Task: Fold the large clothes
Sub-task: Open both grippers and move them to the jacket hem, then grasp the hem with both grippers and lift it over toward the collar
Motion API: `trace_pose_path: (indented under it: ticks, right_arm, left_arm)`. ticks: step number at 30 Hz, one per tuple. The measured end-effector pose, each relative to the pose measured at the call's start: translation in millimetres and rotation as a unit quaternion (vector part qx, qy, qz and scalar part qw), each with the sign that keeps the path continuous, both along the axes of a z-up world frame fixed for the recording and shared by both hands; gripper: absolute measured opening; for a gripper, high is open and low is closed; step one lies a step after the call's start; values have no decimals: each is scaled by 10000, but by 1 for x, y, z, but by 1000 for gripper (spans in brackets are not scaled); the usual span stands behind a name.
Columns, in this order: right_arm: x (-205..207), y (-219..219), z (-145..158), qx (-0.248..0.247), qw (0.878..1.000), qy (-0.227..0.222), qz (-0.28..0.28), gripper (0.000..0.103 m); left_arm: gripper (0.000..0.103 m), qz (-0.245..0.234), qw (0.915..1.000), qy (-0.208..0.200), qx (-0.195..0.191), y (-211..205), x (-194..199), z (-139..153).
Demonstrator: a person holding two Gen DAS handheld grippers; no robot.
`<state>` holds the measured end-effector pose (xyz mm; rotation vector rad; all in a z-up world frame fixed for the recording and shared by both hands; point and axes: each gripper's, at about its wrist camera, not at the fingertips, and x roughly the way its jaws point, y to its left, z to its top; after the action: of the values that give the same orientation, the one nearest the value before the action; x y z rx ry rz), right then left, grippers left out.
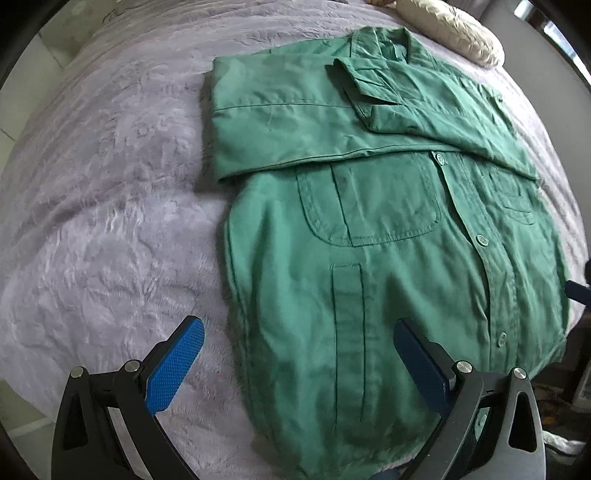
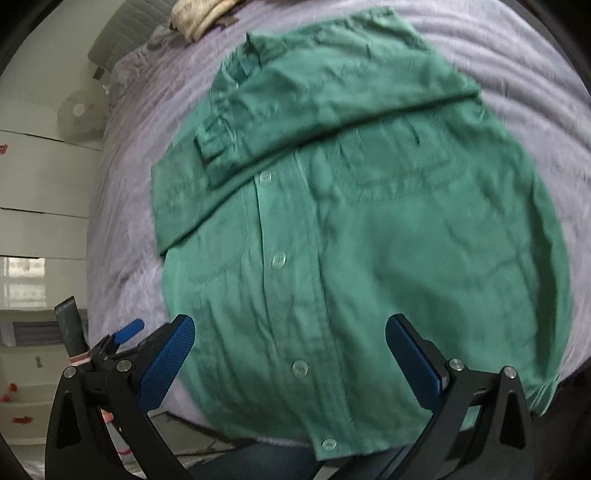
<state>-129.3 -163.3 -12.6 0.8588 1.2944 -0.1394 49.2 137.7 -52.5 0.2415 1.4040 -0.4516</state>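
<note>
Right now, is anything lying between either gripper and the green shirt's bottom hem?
Nothing visible. The left gripper and right gripper both hang open directly over the green shirt, with no other object between.

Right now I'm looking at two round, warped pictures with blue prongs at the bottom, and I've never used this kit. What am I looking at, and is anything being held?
No robot arm here: a person holds a two-finger gripper in each hand, each with a fisheye camera looking along its fingers. One picture is from the left gripper, the other from the right gripper. The blue prongs are textured finger pads.

On the lilac fleecy bedspread lies a green button-front work shirt, front up, both sleeves folded across the chest. A cream crumpled pillow lies beyond the collar.

Both grippers are open above the shirt's hem end, holding nothing.
</note>
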Motion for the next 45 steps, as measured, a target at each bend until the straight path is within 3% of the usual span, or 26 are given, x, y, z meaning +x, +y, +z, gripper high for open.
trace_pose_path:
  ticks: [4, 8, 12, 17, 21, 25, 29, 32, 36, 38, 40, 41, 42, 43, 45]
  right_arm:
    - [1, -2, 2, 137, 9999, -78, 12, 103]
    - [-3, -7, 4, 190, 9994, -216, 172, 103]
    - [-32, -23, -2, 233, 9995, -197, 126, 103]
    - [-103, -68, -17, 78, 9984, 67, -563, 103]
    - [-160, -116, -32, -139, 9903, 257, -1361, 103]
    - [-197, -150, -64, 347, 9800, 206, -1948, 103]
    - [-204, -145, -94, 1100, 9748, 204, -1930, 103]
    - [-199, -133, -93, 1745, 9686, -270, -1751, 103]
    - [-181, -119, -78, 2726, 9426, -1197, -1511, 103]
    - [-174, -115, -78, 2776, 9410, -1232, -1490, 103]
    - [-171, -112, -82, 2656, 9474, -991, -1484, 103]
    - [-169, -109, -86, 2642, 9483, -878, -1523, 103]
    - [-168, -107, -90, 2624, 9494, -754, -1555, 103]
    - [-167, -106, -94, 2596, 9503, -621, -1600, 101]
    - [-166, -102, -98, 2569, 9506, -493, -1670, 91]
  left_arm:
    - [103, 195, 9993, 210, -221, 25, -5, -4]
    - [103, 409, 9980, 436, -187, 38, -25, -15]
    - [103, 582, 9955, 744, -94, 37, -54, -34]
    - [103, 668, 9935, 920, 74, 34, -87, -57]
    - [103, 809, 9899, 1142, 229, 36, -104, -78]
    - [103, 872, 9905, 1059, 123, 38, -106, -79]
    - [103, 1011, 9879, 1169, -129, 45, -97, -77]
    - [103, 1030, 9864, 1238, -318, 55, -93, -75]
    - [103, 972, 9843, 1390, -479, 59, -96, -77]
    - [103, 955, 9824, 1515, -529, 56, -99, -78]
    - [102, 926, 9817, 1544, -616, 55, -100, -77]
    - [93, 906, 9816, 1549, -654, 55, -100, -76]
    - [76, 887, 9823, 1535, -612, 54, -101, -74]
    - [68, 862, 9834, 1516, -505, 54, -100, -73]
    - [24, 837, 9824, 1568, -570, 60, -99, -70]
